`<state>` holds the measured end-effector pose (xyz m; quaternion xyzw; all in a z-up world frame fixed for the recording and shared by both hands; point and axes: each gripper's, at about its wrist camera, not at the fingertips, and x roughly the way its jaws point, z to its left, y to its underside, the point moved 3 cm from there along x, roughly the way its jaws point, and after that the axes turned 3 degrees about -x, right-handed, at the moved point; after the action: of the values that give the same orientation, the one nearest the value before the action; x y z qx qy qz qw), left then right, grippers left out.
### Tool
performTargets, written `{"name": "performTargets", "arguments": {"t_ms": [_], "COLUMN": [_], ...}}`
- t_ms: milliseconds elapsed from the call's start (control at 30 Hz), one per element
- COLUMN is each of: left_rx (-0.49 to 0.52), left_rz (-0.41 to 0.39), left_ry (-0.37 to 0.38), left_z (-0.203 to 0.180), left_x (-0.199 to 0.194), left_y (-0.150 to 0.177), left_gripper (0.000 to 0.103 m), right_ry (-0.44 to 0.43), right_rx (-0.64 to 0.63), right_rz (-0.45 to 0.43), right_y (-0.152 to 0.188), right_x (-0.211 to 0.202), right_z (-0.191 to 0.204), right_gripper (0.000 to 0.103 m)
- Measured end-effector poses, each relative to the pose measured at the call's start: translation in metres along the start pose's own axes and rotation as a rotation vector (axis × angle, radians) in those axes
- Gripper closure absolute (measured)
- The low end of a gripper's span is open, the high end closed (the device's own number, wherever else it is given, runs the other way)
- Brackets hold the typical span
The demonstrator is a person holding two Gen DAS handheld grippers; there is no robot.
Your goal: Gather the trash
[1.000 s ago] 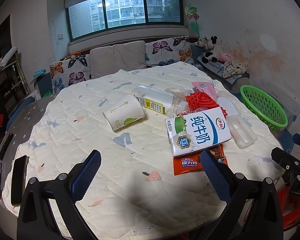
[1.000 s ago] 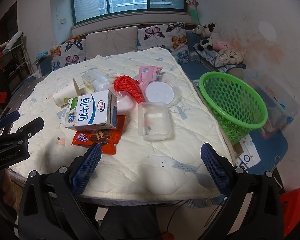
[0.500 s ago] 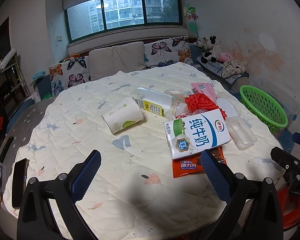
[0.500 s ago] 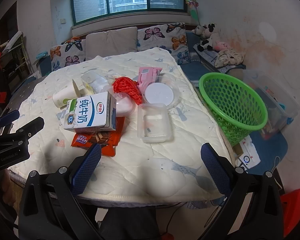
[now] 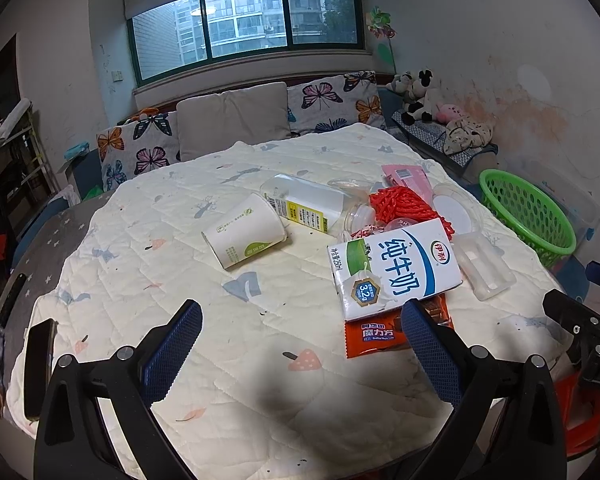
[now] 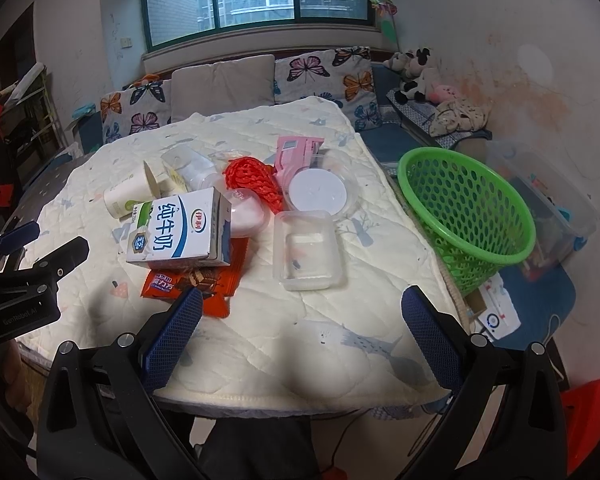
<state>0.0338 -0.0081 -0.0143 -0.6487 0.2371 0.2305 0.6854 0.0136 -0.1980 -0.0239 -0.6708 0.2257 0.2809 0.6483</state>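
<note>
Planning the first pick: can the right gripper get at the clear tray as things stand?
Probably yes. The right gripper is open and empty, and the clear tray lies just ahead of it on bare quilt, apart from the milk carton, nothing on top.

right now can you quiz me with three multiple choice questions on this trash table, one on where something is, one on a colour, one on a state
1. What does the milk carton lie on?
A. the orange snack wrapper
B. the green basket
C. the paper cup

2. What colour is the mesh basket?
A. blue
B. green
C. white

3. How is the right gripper?
A. shut on the carton
B. shut on nothing
C. open

Answers: 1 A, the wrapper sticks out from under the carton. 2 B, its plastic mesh is bright green. 3 C, its fingers stand wide apart with only bare quilt between them.
</note>
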Motion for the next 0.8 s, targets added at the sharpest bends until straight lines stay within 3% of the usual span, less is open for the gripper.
{"name": "performTargets", "arguments": {"t_ms": [800], "left_rx": [0.011], "left_rz": [0.023], "left_ry": [0.002], "left_z": [0.003], "left_x": [0.017], "left_y": [-0.006], "left_gripper": [0.006], "right_ry": [-0.018], "right_rx": [-0.038], "right_rz": [-0.001], "right_y": [-0.016], "right_x": [0.012], "right_z": [0.003], "right_gripper": [0.004]}}
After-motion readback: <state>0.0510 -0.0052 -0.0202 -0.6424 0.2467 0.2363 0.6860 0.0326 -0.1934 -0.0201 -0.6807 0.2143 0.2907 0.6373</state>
